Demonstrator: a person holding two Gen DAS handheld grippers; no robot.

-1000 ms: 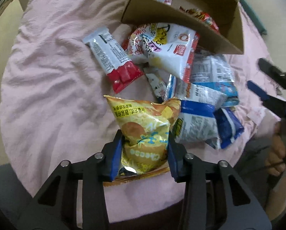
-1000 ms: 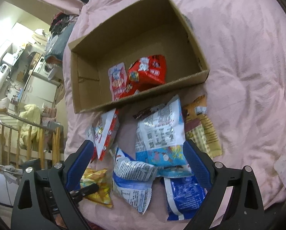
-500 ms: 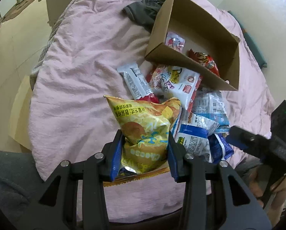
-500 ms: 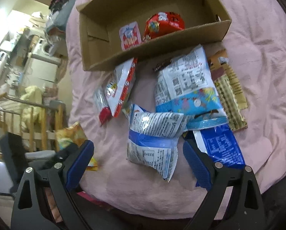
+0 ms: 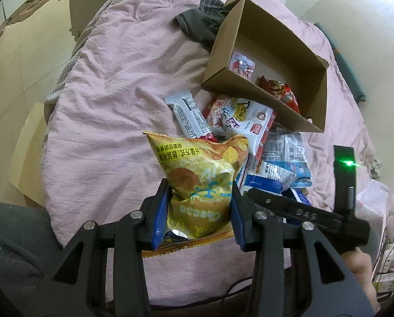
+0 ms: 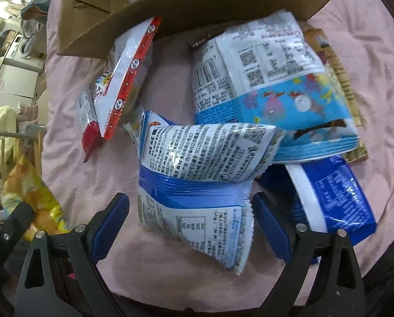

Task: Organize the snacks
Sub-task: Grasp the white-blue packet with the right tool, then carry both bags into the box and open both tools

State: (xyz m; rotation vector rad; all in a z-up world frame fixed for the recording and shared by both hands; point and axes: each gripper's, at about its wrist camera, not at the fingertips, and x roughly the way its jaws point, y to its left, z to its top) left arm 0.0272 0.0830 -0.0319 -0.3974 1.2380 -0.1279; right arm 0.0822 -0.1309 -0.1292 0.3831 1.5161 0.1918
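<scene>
Left wrist view
Left tongs (image 5: 201,212): closed part-way on a crinkled yellow cheese-snack bag (image 5: 199,174), both blue pads pressed into its lower half; the bag hangs clear above the bed.
Bed: pink, wrinkled bed cover (image 5: 112,92) carries everything.
Box: open brown cardboard box (image 5: 250,89) at far right, one long wall facing the pile.
In box: a small pink-and-white packet (image 5: 242,64) and a red snack bag (image 5: 280,92) against the near wall.
Pile: between box and tongs, a white-and-red stick pack (image 5: 189,117) to the left, a white bag with a red edge (image 5: 246,119) beside it, blue-and-white bags further right.
Cloth: dark grey garment (image 5: 202,25) bunched at the box's far-left corner.
Right tongs: black body with a green light at right, over the blue bags; jaws not readable from here.

Right wrist view
Right tongs (image 6: 191,220): jaws wide apart, gripping nothing; a puffy white-and-blue printed snack bag (image 6: 197,174) lies between the pads, neither pad pressing it.
Neighbours: a larger white-and-sky-blue cartoon bag (image 6: 268,79) just beyond, overlapping it; a dark blue flat pack (image 6: 337,198) at right; a brown-and-tan packet (image 6: 337,63) under the cartoon bag's right edge.
Far: the box's near wall along the top, the red-edged bag leaning against it.
Left edge: the yellow bag, held off the bed.
</scene>
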